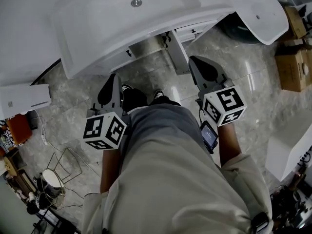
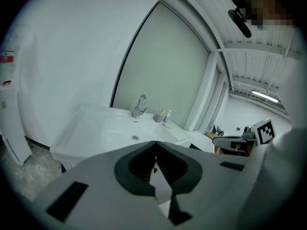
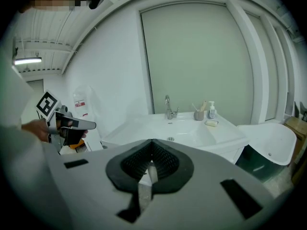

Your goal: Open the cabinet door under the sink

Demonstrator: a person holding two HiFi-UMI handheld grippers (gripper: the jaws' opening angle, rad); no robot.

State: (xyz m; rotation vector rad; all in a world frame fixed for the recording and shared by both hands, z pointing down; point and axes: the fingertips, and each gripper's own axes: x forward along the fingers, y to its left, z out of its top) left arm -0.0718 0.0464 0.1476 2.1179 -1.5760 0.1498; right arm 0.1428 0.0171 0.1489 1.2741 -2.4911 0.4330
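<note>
Person stands facing a white sink (image 1: 97, 28) and cabinet (image 1: 146, 46); left gripper (image 1: 113, 79) and right gripper (image 1: 197, 62) both closed, empty.

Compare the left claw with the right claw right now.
The right claw reaches farther forward, its tip near the sink cabinet; the left claw hangs back beside a shoe. A small screen shows below the right claw's marker cube, none by the left claw's. Both are shut on nothing.
</note>
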